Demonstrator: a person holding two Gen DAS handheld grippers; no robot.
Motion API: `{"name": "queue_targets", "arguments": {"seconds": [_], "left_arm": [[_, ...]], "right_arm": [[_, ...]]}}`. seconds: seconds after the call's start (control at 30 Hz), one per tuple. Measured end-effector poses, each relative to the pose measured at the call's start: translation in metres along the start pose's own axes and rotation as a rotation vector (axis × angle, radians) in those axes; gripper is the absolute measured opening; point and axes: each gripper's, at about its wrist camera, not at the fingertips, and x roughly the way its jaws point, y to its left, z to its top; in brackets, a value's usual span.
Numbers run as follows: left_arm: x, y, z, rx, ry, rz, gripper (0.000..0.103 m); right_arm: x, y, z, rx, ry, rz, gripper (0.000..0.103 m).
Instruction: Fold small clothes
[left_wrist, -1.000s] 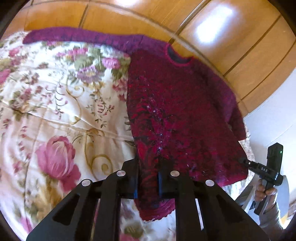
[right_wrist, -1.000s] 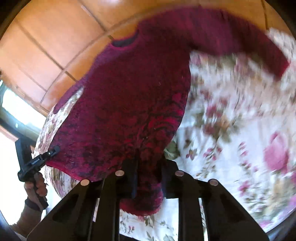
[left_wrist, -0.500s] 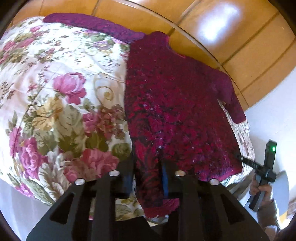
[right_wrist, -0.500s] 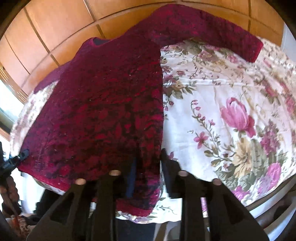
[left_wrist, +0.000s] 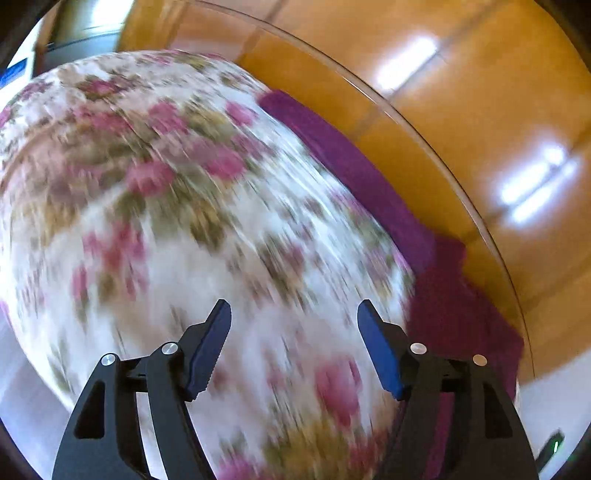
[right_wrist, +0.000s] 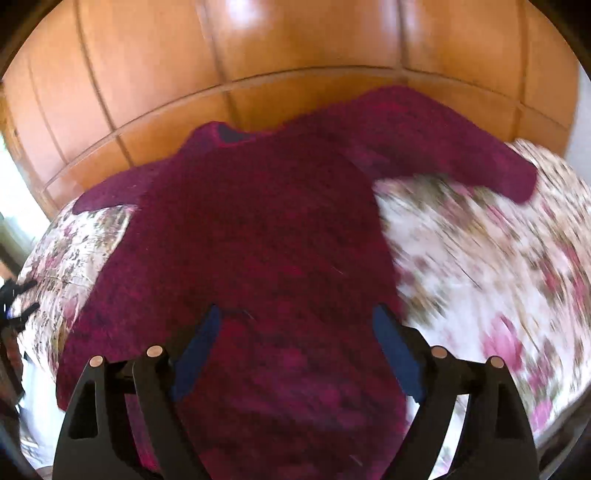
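Left gripper jaws just sprung wide over the floral bedspread — right gripper opening wide too, nothing pinched, above the flat dark-red knitted sweater.

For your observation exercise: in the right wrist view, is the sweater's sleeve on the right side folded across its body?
No, the sweater has that sleeve stretched out sideways over the flowered bedspread, clear of the body.

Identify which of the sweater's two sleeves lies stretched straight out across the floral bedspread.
The sleeve on the picture's right in the right wrist view; the other sleeve lies short beside the body.
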Motion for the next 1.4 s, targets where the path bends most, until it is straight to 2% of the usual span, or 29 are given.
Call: {"name": "queue_targets", "arguments": {"seconds": [0.17, 0.37, 0.47, 0.57, 0.7, 0.77, 0.83, 0.87, 0.9, 0.93, 1.0, 1.17, 1.3, 1.4], "left_arm": [[0.035, 0.006, 0.057, -0.074, -0.034, 0.052, 0.069], [0.091, -0.007, 0.136, -0.083, -0.054, 0.085, 0.069], [0.116, -0.010, 0.167, -0.108, -0.049, 0.087, 0.069], [0.146, -0.010, 0.195, -0.168, -0.039, 0.074, 0.069], [0.176, -0.010, 0.215, -0.214, -0.038, 0.072, 0.069], [0.197, -0.003, 0.223, -0.257, -0.010, 0.079, 0.069], [0.207, 0.005, 0.225, -0.321, 0.005, 0.049, 0.066], [0.209, 0.009, 0.226, -0.348, 0.003, 0.025, 0.059], [0.209, 0.010, 0.227, -0.345, -0.003, 0.009, 0.033], [0.208, 0.009, 0.228, -0.328, -0.006, 0.003, 0.014], [0.193, 0.002, 0.226, -0.283, -0.056, 0.006, 0.010], [0.126, -0.003, 0.200, -0.205, -0.168, -0.027, 0.010], [0.081, 0.026, 0.169, -0.234, -0.216, 0.044, 0.009], [0.075, 0.057, 0.146, -0.279, -0.195, 0.136, 0.009]], "right_arm": [[0.048, 0.038, 0.017, -0.078, 0.031, 0.006, 0.085], [0.093, 0.062, 0.004, -0.196, 0.085, -0.069, 0.086], [0.100, 0.058, -0.005, -0.167, 0.065, -0.071, 0.092], [0.104, 0.048, -0.006, -0.121, 0.069, -0.027, 0.097], [0.106, 0.049, -0.006, -0.132, 0.065, -0.030, 0.100], [0.107, 0.051, -0.006, -0.136, 0.061, -0.036, 0.100], [0.106, 0.051, -0.007, -0.132, 0.060, -0.033, 0.100], [0.105, 0.051, -0.008, -0.134, 0.057, -0.034, 0.100], [0.105, 0.051, -0.008, -0.135, 0.058, -0.034, 0.101], [0.106, 0.050, -0.007, -0.136, 0.057, -0.035, 0.101], [0.106, 0.050, -0.007, -0.137, 0.056, -0.038, 0.101], [0.108, 0.052, -0.007, -0.137, 0.049, -0.040, 0.101], [0.107, 0.052, -0.008, -0.136, 0.045, -0.038, 0.101], [0.107, 0.052, -0.009, -0.137, 0.042, -0.040, 0.101]]}}
